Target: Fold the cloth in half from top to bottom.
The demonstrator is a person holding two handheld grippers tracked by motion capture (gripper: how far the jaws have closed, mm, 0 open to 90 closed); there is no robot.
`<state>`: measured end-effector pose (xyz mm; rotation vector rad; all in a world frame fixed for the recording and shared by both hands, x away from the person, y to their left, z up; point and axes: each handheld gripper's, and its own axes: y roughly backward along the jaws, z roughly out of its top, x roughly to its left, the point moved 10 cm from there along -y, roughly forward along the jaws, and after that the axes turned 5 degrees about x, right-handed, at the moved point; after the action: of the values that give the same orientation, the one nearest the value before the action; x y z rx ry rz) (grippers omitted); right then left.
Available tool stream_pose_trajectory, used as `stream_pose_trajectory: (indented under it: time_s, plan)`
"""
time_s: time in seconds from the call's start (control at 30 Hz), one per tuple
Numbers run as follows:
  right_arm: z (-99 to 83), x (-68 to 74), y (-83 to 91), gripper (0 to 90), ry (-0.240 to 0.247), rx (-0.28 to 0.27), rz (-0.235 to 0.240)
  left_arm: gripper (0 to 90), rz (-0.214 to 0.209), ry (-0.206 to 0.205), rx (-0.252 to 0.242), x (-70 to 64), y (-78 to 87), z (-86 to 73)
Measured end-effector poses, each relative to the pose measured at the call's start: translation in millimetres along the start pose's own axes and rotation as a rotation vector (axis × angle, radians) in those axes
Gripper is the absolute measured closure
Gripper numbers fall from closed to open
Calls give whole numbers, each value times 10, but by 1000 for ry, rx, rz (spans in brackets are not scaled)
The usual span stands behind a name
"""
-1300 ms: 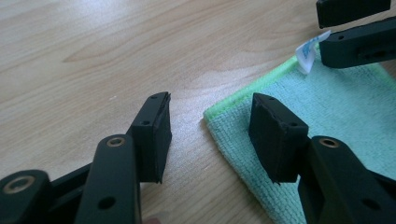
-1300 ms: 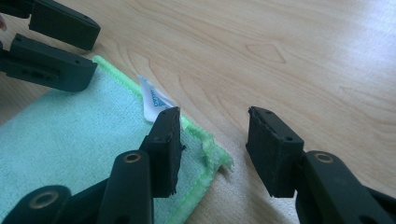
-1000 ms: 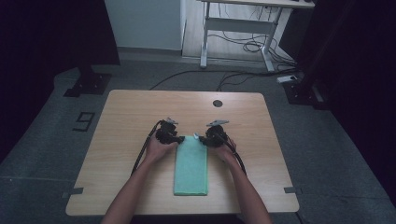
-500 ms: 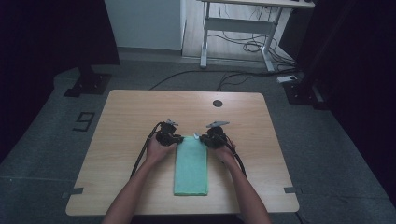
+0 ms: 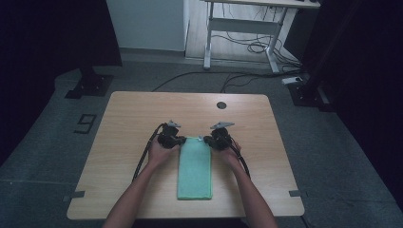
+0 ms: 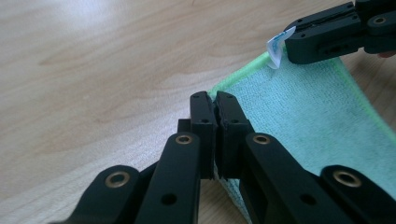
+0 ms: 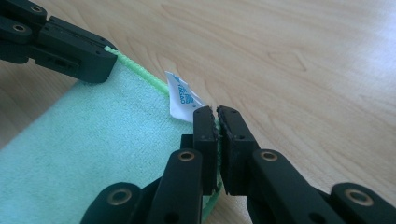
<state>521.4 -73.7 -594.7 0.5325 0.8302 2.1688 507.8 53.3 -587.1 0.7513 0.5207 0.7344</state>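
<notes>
A green towel (image 5: 195,168) lies folded in a long narrow strip on the wooden table (image 5: 133,114), running from the middle toward the near edge. My left gripper (image 5: 178,141) is shut on the towel's far left corner (image 6: 299,102), its jaws (image 6: 215,96) pinching the stitched edge. My right gripper (image 5: 209,141) is shut on the far right corner (image 7: 93,154), jaws (image 7: 216,111) closed on the hem. A white tag (image 7: 181,95) with blue print sticks up right beside them. Each gripper view shows the other gripper across the towel's far edge: the right gripper (image 6: 336,30), the left gripper (image 7: 56,39).
A small dark round grommet (image 5: 221,105) sits near the table's far edge. Beyond the table stand a white desk frame (image 5: 247,33) with cables on the floor and a black stand base (image 5: 88,85) at the left. Cables trail from both grippers along the forearms.
</notes>
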Motion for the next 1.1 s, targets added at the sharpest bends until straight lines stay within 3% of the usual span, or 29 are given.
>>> stream_pose_trajectory:
  time_s: [0.23, 0.4, 0.77, 0.97, 1.1]
  plan:
    - [185, 45, 300, 858, 33, -68, -12, 871, 9, -36, -48, -76, 195, 166]
    - [255, 65, 419, 858, 43, -95, -30, 871, 21, -47, -71, -126, 300, 241]
    - [296, 76, 476, 859, 44, -117, -29, 872, 37, -59, -77, -132, 343, 285]
    - [403, 44, 489, 859, 43, -121, -43, 873, 48, -64, -99, -100, 414, 436]
    - [409, 28, 494, 859, 42, -134, -39, 873, 52, -73, -103, -111, 396, 418]
